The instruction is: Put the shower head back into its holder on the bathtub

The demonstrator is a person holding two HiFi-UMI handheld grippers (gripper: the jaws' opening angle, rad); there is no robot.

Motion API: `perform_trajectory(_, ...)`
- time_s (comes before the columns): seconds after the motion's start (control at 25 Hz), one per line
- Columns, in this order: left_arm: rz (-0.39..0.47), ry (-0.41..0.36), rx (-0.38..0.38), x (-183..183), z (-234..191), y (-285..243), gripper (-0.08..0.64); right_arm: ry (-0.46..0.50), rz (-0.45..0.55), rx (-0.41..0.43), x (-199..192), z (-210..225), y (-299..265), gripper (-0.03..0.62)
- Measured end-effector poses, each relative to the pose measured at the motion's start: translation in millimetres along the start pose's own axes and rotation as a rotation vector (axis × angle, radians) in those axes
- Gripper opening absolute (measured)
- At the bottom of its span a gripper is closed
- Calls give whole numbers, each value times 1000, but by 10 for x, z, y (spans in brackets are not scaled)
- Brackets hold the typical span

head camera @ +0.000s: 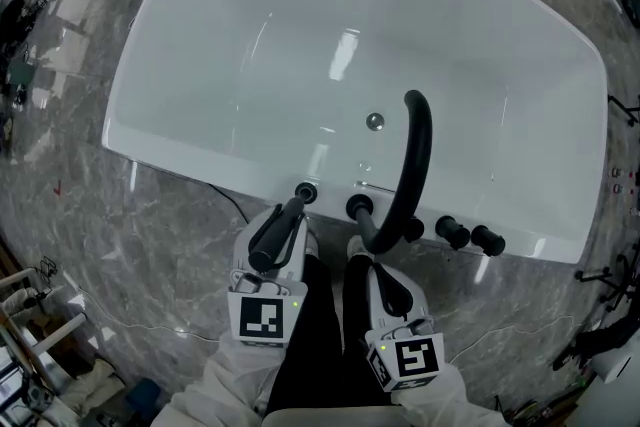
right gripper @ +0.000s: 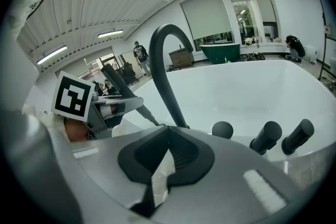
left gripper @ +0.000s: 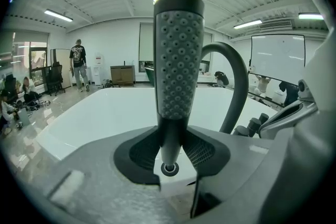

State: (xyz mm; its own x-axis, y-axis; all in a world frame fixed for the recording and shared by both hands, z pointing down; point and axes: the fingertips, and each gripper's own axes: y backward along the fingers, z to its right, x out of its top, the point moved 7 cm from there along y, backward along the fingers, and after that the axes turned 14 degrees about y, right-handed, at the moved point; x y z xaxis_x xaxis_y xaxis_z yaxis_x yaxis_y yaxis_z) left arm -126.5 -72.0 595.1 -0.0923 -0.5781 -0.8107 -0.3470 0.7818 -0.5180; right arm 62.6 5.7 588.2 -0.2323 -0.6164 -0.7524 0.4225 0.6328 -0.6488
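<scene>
My left gripper (head camera: 291,218) is pinching the shower head (left gripper: 178,55) low on its slim neck, nozzle face up. The butt end sits just short of the holder (head camera: 305,192) on the bathtub (head camera: 200,165) rim and isn't seated. My right gripper (right gripper: 167,136) has its jaws pressed together, empty, near the spout (head camera: 418,155). Risks: the top-heavy head pivots in that narrow grip. If I come in off-axis, the tip skids off the ring across the glossy rim. If I let go early, it topples.

Right tongs (right gripper: 167,132) closed, curved black spout (right gripper: 161,81), white bathtub (right gripper: 236,86), three knobs (right gripper: 265,136)
</scene>
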Motion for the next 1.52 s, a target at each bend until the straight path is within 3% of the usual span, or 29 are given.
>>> perform_trajectory(0.8,-59,7,11,-337,-111,-269,140,-21,-49,-1,-204,19,-34,5)
perform_trajectory(1.52,-82,-3,4,-412,-124,-389,140,-40,-65,-6,-266,21,-93,6)
